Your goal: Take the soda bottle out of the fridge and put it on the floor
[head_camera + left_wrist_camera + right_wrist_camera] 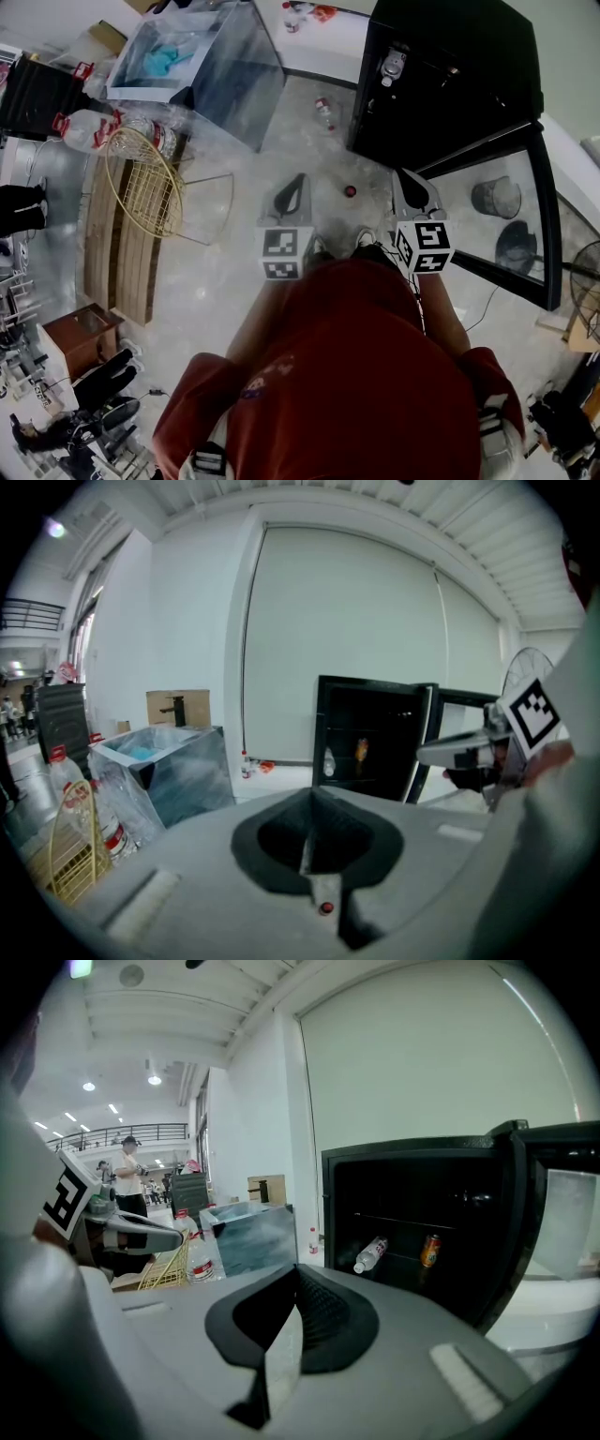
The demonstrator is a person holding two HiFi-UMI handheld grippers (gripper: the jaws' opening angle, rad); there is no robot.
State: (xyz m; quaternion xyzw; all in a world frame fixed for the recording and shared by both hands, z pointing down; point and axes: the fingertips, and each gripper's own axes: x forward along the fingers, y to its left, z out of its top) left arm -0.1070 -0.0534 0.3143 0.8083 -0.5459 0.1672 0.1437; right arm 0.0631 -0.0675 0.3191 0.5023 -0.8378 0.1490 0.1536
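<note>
Facing fridge | left gripper closed, empty | right gripper closed, empty

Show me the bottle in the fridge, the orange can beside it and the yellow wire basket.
bottle (371,1253): right gripper view, the middle of its body.
orange can (430,1250): right gripper view, its side.
yellow wire basket (142,187): head view, its wire mesh wall.

Black fridge; clear bottle; orange can. Yellow wire basket. Mottled pale grey floor. Left tool and right tool are grey, and their cubes carry black-and-white squares. Red shirt.
</note>
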